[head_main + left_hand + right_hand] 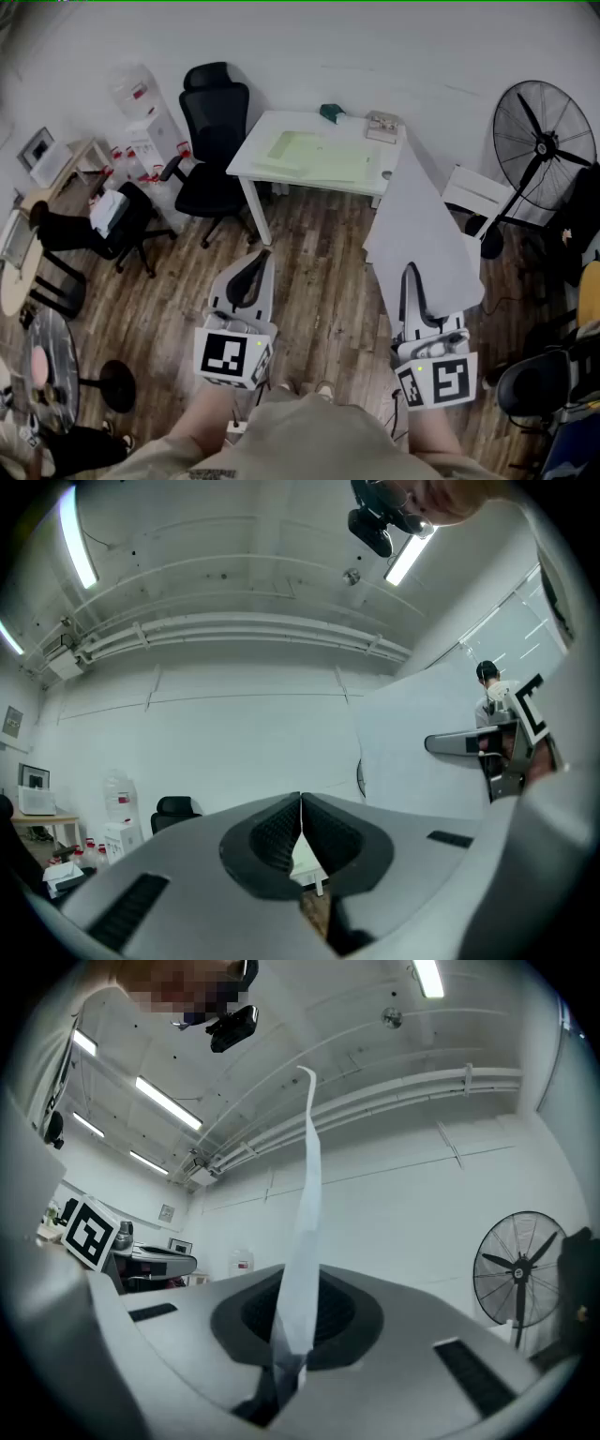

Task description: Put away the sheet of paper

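A white sheet of paper (419,234) stands up from my right gripper (413,274), which is shut on its lower edge; in the right gripper view the sheet of paper (305,1241) shows edge-on, rising between the closed jaws. My left gripper (253,267) is held at the left, apart from the sheet, its jaws shut with nothing between them. In the left gripper view the left gripper (300,819) has its pads touching, and the sheet of paper (422,752) and the right gripper (469,744) show at the right. A white table (300,174) with a green folder (314,155) on it stands ahead.
A black office chair (211,131) stands left of the table, a water dispenser (141,117) beyond it. A floor fan (542,141) is at the right by a white chair (476,197). Small objects (380,124) lie at the table's far edge. Wooden floor (319,291) lies in between.
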The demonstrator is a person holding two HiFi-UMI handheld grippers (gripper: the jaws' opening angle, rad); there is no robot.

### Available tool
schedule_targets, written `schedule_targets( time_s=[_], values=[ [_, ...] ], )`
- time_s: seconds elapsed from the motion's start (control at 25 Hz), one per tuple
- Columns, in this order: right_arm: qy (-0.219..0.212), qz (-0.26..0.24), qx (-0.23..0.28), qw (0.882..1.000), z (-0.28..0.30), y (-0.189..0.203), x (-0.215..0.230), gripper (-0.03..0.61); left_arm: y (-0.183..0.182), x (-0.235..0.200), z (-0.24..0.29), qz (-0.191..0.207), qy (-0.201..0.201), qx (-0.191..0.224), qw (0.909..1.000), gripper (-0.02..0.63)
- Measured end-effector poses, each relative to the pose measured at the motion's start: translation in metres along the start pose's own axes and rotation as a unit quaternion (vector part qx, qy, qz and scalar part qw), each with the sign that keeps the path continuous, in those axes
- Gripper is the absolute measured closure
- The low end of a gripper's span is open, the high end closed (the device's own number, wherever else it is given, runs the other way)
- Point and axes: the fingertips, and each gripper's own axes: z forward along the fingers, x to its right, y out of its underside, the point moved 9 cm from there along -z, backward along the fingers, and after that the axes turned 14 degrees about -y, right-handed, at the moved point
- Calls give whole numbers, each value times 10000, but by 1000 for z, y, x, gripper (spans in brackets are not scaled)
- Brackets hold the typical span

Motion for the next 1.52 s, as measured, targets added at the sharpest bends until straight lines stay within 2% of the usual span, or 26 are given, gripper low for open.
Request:
schedule_targets(
  time_s=[0.28,0.6,1.16,1.52],
  values=[
    [-8,88,-26,10000,0,3,11,555,0,9,5,-58,-21,-200,9998,592],
    [-30,99,-61,9999,-6,6,21,555,1,20,8,-12,-12,-232,9997,592],
    [-103,210,-9,9997,-2,20,32,555,6,24,13,270,-9,-318,9991,592],
    [178,148,-268,9994,32,39,63,555,15,13,47,376,-1,-403,9985,592]
  ],
)
